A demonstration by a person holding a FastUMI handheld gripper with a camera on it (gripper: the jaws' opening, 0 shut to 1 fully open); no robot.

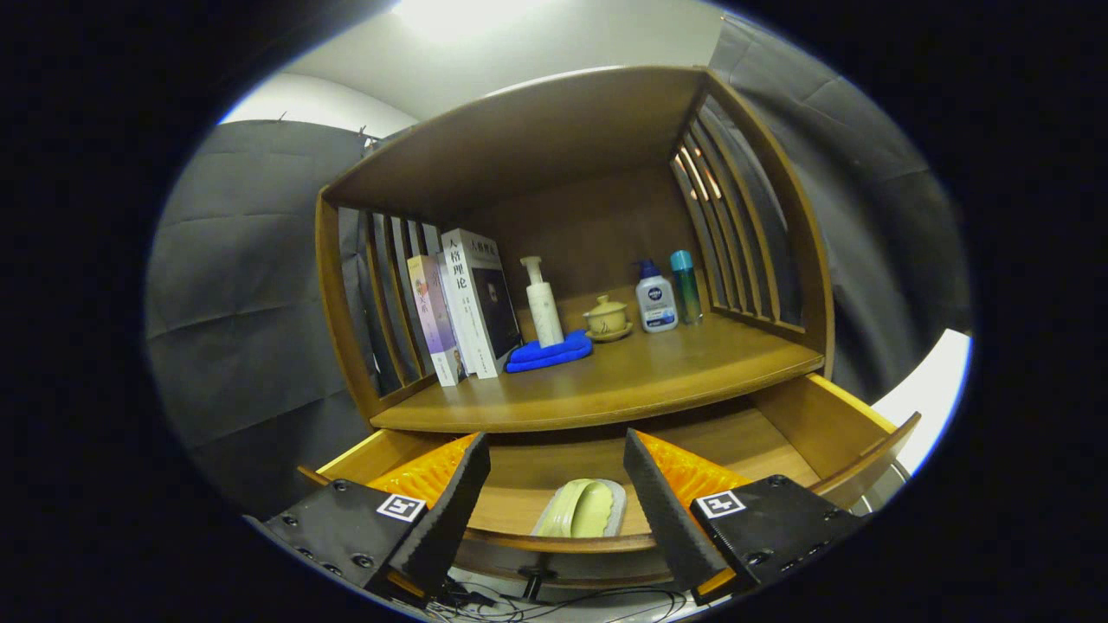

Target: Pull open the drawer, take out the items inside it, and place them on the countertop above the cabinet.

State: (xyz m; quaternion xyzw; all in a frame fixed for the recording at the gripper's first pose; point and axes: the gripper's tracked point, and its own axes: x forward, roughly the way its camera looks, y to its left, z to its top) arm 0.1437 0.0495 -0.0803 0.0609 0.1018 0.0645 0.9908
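The gripper (554, 493) stands with its fingers spread wide and nothing held between them, poised above the front of the drawer (831, 424), which is already pulled out. Just ahead of the fingers and between them, a pale green dish-like item (582, 509) lies on the drawer floor close to the front panel; its exact form cannot be determined. Risk: the item sits low and tight against the front panel, so a steep descent is likely to drive a fingertip onto the panel's top edge or tip the item instead of straddling it. Risk: the item looks smooth and shallow, so an off-centre closure could squeeze it out of the fingers. Risk: the countertop (623, 381) overhangs the rear of the drawer, so a lift that travels forward too soon could strike its front edge. The countertop is a wooden surface with free space along its front; farther back it carries upright books (459, 303), a blue cloth (550, 353), a white pump bottle (543, 303), a small lidded cup (607, 318), a second pump bottle (655, 298) and a teal bottle (686, 285). Slatted side panels and a top board enclose this shelf. Dark cloth walls surround the cabinet, with a pale ceiling above.
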